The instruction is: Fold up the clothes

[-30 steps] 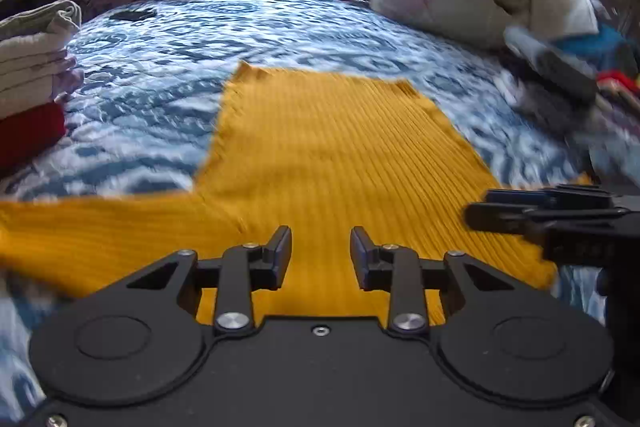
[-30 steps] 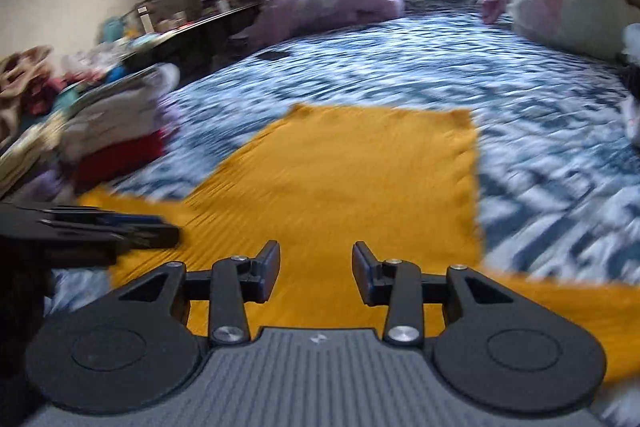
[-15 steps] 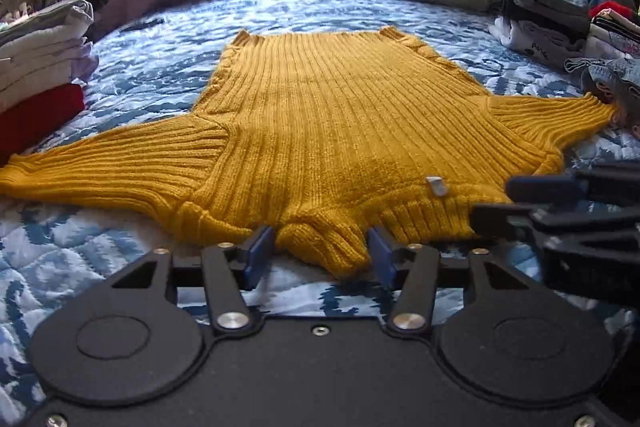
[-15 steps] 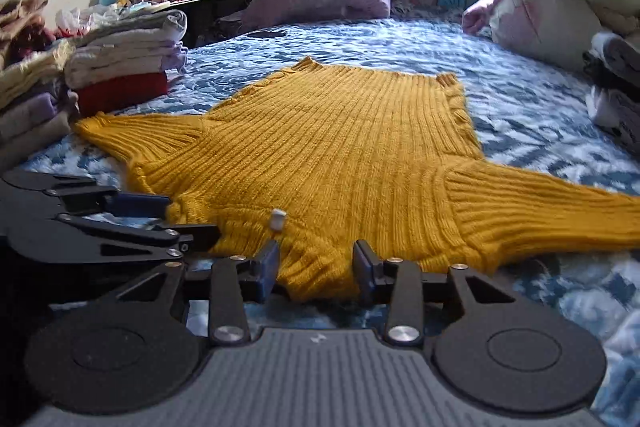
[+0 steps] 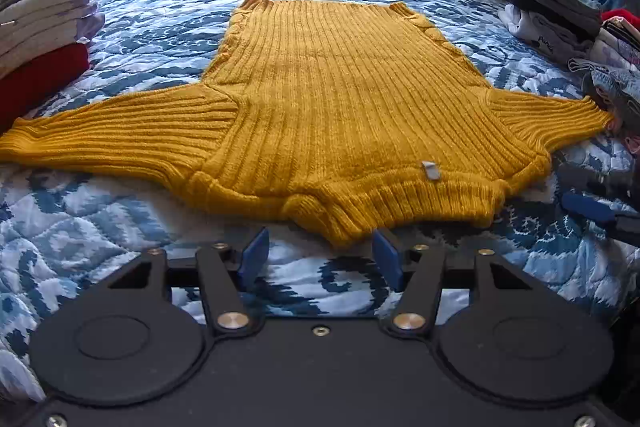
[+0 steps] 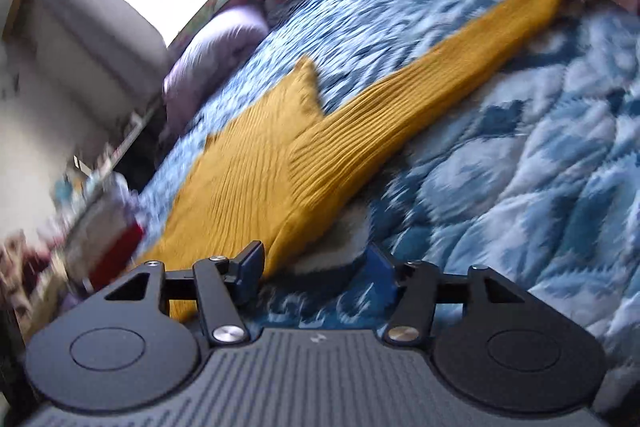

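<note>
Left gripper (image 5: 318,251) wide open, empty; yellow sweater (image 5: 340,99) collar just ahead between its fingers. Right gripper (image 6: 316,267) wide open, empty, sleeve (image 6: 440,83) ahead; view blurred.

Mustard ribbed sweater (image 5: 340,107) lies flat, sleeves spread, apparently back-side up.

Your left claw (image 5: 318,259) is black with blue pads and brass screws; your right claw (image 6: 316,273) has a ribbed grey housing.

My right wrist view is tilted and motion-blurred; the sweater (image 6: 256,179) ribs smear there. In my left view, its left cuff (image 5: 6,147) is cut off.
</note>
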Available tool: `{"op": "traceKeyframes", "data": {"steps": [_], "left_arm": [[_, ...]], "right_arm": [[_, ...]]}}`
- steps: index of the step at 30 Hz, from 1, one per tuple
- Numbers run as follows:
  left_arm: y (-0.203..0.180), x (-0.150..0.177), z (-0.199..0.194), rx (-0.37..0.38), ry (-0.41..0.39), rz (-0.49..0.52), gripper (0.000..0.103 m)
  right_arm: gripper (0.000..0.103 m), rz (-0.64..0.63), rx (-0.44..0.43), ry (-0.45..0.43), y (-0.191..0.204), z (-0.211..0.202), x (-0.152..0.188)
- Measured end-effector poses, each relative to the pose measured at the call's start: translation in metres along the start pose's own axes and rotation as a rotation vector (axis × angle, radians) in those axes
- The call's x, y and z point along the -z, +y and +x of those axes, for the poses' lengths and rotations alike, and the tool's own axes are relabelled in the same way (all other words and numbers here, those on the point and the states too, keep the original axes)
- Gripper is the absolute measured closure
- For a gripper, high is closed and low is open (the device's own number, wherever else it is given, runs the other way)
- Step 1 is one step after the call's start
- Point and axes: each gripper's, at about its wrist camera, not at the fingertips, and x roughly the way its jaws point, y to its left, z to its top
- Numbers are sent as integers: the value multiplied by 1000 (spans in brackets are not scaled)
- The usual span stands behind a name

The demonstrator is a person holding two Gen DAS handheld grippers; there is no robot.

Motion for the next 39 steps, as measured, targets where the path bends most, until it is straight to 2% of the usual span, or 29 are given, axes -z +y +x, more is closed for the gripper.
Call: {"op": "traceKeyframes", "data": {"steps": [4,8,14,18,21,25,31,32,34,35,36,39], "left_arm": [[2,-21,-3,30,-14,-40,46],[-15,-60,9,47,-12,-6,46],[-66,-132,54,99,23,66,45],[-101,-167,93,127,87,102,45],[-121,-187,121,138,136,121,45],[-141,-206,151,135,188,148,45],[-163,-218,189,60,245,210,45],[-164,-218,193,47,247,211,47],[-164,-217,195,45,236,214,73],[-163,-217,195,47,230,216,80],[-162,-217,196,49,224,218,94],[-151,-219,190,86,207,192,96]], "right_arm": [[49,21,-21,-17,-8,15,-10],[51,-8,-22,-8,-2,35,-15],[51,-164,58,-1,24,53,-12],[51,-230,72,1,32,56,-12],[55,-264,94,2,35,56,-12],[62,-284,112,-2,36,57,-13],[62,-280,107,-8,33,61,-15],[62,-283,106,-14,34,61,-14],[64,-312,113,-31,39,58,-12],[68,-331,115,-39,41,57,-12],[71,-350,114,-45,44,57,-11],[76,-420,112,-79,56,53,-9]]}}
